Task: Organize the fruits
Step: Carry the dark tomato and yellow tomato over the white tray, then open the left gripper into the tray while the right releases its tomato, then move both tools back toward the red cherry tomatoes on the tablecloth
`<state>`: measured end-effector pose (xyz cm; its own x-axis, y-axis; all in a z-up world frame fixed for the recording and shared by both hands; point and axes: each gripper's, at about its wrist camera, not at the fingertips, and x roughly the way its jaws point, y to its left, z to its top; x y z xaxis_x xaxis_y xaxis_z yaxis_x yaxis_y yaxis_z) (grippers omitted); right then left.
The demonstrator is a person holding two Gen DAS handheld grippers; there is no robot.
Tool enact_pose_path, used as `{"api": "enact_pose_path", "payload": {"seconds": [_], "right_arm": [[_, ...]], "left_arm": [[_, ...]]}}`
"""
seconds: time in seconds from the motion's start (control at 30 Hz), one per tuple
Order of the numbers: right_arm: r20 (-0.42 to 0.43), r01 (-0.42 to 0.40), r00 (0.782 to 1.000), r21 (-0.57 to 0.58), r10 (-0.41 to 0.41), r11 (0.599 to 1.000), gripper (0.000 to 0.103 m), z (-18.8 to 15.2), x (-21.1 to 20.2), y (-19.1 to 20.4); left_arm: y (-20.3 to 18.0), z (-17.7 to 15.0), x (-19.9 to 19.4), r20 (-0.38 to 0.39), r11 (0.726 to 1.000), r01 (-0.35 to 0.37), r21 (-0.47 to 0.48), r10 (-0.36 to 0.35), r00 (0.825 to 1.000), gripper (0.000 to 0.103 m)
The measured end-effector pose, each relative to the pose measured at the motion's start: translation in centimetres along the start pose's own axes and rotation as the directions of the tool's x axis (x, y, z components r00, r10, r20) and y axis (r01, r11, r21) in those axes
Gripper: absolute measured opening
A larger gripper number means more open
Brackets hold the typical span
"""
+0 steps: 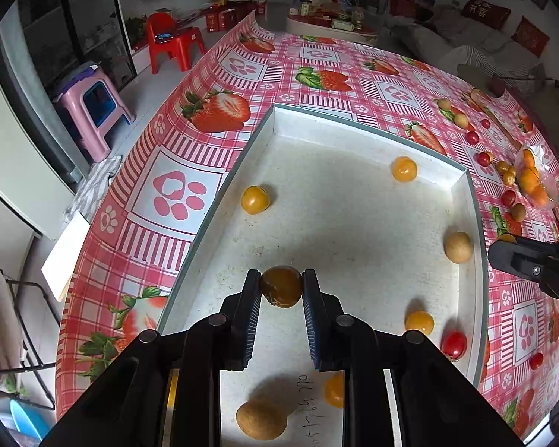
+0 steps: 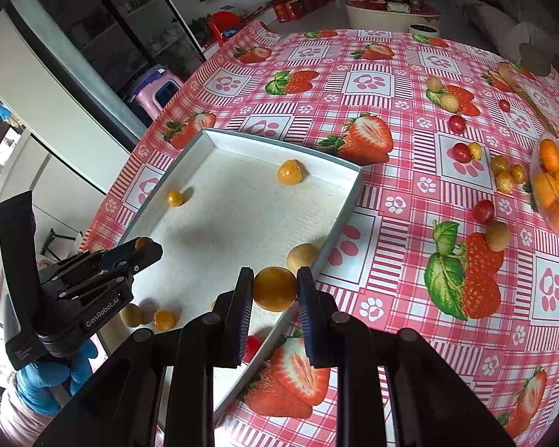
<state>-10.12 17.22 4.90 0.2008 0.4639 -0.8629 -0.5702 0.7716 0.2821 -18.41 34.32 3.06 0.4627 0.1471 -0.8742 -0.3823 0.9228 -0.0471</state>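
A shallow white tray lies on the strawberry tablecloth and holds several small fruits: orange-yellow berries, tan longans and a red cherry tomato. My left gripper is shut on a brownish-orange fruit above the tray floor. My right gripper is shut on an orange berry over the tray's right rim. The left gripper also shows in the right wrist view, the right gripper in the left wrist view.
Loose cherry tomatoes, longans and yellow berries are scattered on the cloth to the right of the tray. A clear bag of oranges lies at the right edge. Stools and a red chair stand beyond the table.
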Motion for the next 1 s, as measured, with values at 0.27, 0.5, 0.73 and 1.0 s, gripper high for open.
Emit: {"api": "enact_pose_path", "payload": {"seconds": [0.27, 0.5, 0.73, 1.0], "right_arm": [[-0.04, 0.031, 0.999, -0.049, -0.033, 0.998, 0.026, 2.0, 4.5, 1.9], [-0.078, 0.065, 0.994, -0.091, -0.072, 0.994, 0.026, 2.6, 7.4, 2.7], [-0.077, 0.062, 0.995, -0.083, -0.069, 0.995, 0.035, 2.8, 7.5, 2.5], [0.013, 0.004, 1.0, -0.013, -0.004, 1.0, 0.067, 2.2, 2.7, 1.0]], "left_arm": [[0.9, 0.5, 1.7, -0.041, 1.0, -0.015, -0.009, 0.014, 0.999, 0.024], [0.3, 0.7, 1.9, -0.038, 0.998, -0.047, 0.029, 0.048, 0.998, 0.024], [0.2, 0.7, 1.9, -0.036, 0.998, -0.058, 0.034, 0.059, 0.998, 0.029], [-0.9, 0.5, 0.1, 0.029, 0.996, -0.065, 0.058, 0.064, 0.998, 0.071]]}}
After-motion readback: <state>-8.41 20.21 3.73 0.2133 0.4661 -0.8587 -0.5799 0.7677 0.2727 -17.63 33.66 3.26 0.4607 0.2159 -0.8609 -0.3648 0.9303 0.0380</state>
